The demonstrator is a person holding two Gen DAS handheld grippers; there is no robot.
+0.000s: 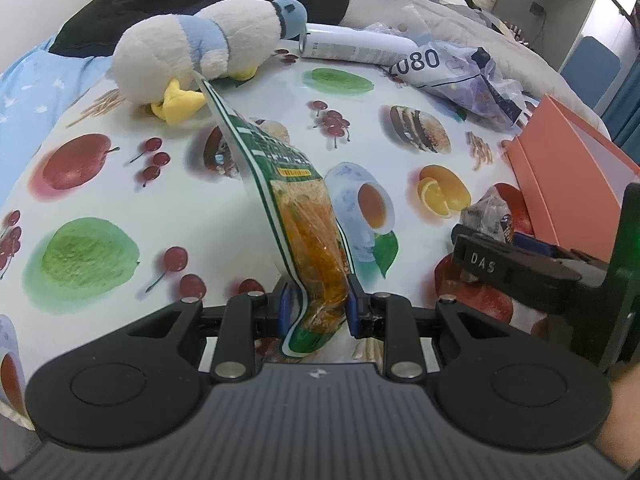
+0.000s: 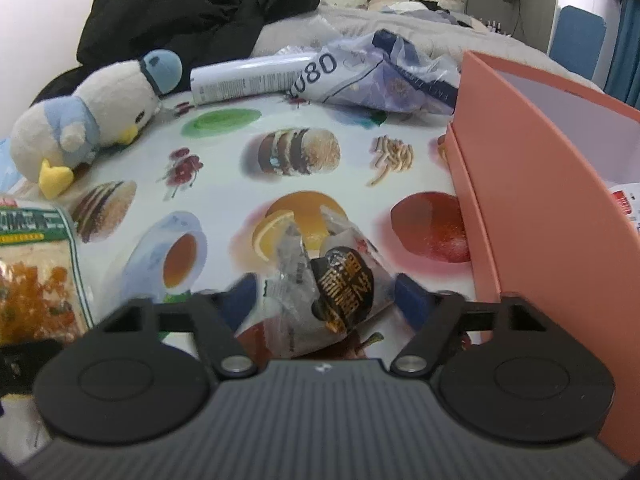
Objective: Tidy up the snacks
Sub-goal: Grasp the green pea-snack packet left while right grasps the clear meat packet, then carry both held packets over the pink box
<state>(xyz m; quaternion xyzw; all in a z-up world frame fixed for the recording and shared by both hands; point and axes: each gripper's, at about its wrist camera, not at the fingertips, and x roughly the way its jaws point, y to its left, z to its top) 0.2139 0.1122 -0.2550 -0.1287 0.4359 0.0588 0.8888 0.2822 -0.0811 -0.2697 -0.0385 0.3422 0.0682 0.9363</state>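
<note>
My left gripper [image 1: 318, 312] is shut on a green-edged snack bag [image 1: 292, 204] with orange pieces inside and holds it on edge above the table. The same bag shows at the left of the right wrist view [image 2: 36, 264]. My right gripper [image 2: 328, 300] is open, its blue pads either side of a clear-wrapped snack with a black and gold label [image 2: 340, 284] lying on the table; I cannot tell whether they touch it. That snack [image 1: 486, 216] and the right gripper [image 1: 516, 264] show at the right of the left wrist view. An open salmon-pink box [image 2: 532, 184] stands right of it.
The fruit-print tablecloth [image 2: 224, 184] covers the table. A plush duck [image 1: 192, 52] lies at the back left. A white tube [image 2: 244, 80] and a crumpled blue-white plastic bag [image 2: 384, 76] lie at the back. Black clothing [image 2: 192, 24] is piled behind.
</note>
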